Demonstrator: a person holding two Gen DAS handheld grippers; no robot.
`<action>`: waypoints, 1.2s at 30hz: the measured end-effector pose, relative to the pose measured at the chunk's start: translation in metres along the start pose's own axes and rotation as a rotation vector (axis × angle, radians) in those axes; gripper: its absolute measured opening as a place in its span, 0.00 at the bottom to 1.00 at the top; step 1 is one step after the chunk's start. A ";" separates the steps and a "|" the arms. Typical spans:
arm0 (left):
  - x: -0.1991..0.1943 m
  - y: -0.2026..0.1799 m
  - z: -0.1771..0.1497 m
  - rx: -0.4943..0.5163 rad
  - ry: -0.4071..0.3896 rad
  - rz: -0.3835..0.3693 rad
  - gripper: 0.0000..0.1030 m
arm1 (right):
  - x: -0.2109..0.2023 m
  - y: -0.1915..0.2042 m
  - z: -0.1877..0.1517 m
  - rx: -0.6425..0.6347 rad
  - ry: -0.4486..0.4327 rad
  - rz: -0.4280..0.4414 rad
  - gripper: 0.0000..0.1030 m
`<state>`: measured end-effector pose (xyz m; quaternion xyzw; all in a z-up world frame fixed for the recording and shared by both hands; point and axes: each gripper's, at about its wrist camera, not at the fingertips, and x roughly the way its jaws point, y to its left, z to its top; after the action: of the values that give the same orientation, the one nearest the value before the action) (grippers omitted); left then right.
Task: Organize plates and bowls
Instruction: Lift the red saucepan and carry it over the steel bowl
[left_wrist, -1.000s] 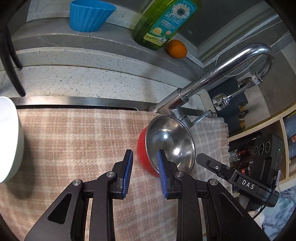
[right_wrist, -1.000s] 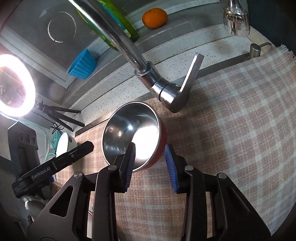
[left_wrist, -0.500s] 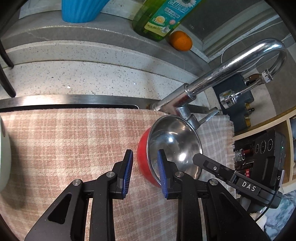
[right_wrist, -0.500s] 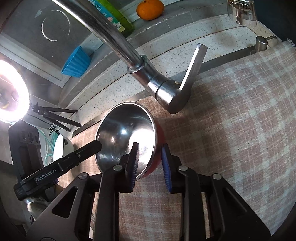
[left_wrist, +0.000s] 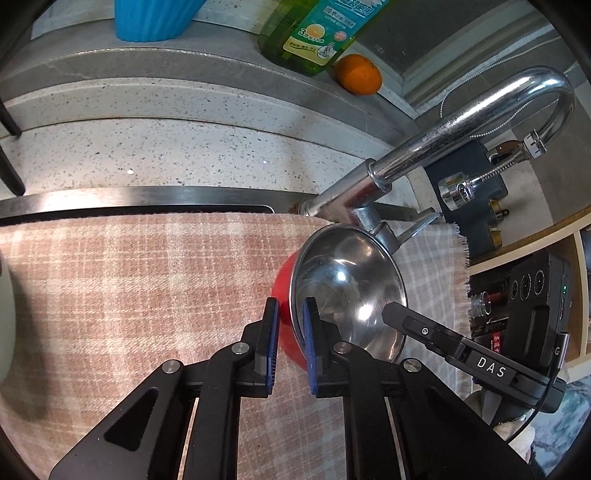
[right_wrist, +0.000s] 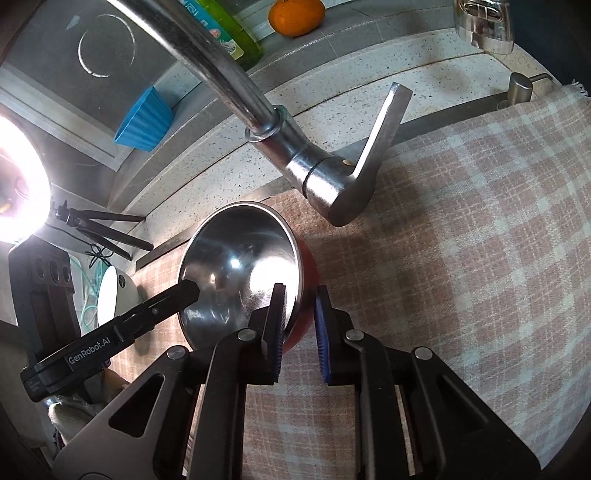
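Observation:
A bowl (left_wrist: 343, 288), red outside and steel inside, sits on a checked cloth (left_wrist: 129, 288) under the tap. My left gripper (left_wrist: 290, 321) has its jaws closed on the bowl's near-left rim, one pad outside on the red wall, one inside. My right gripper (right_wrist: 299, 314) is closed on the opposite rim of the same bowl (right_wrist: 240, 266), one pad inside, one outside. A white dish (right_wrist: 110, 295) stands at the left, with its edge in the left wrist view (left_wrist: 5, 314).
The chrome tap (left_wrist: 436, 147) and its lever (right_wrist: 384, 136) hang right over the bowl. On the back ledge stand a blue cup (left_wrist: 151, 18), a green detergent bottle (left_wrist: 317, 33) and an orange (left_wrist: 358, 74). A ring light (right_wrist: 18, 177) glares at left.
Both grippers have moved in onto the bowl and narrowed their jaws over its rim from opposite sides. The bowl now looks slightly tilted.

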<state>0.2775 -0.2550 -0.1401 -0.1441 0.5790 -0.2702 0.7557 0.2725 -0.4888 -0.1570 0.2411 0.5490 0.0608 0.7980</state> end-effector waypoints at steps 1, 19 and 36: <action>-0.001 0.000 -0.001 0.002 -0.001 0.000 0.11 | -0.001 0.001 -0.001 -0.001 0.000 0.000 0.15; -0.081 0.022 -0.047 -0.017 -0.093 0.012 0.11 | -0.025 0.074 -0.050 -0.106 -0.007 0.058 0.15; -0.179 0.076 -0.106 -0.101 -0.215 0.052 0.11 | -0.028 0.172 -0.116 -0.259 0.043 0.145 0.15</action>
<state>0.1623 -0.0807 -0.0680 -0.1949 0.5110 -0.2039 0.8120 0.1852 -0.3110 -0.0888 0.1738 0.5346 0.1936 0.8040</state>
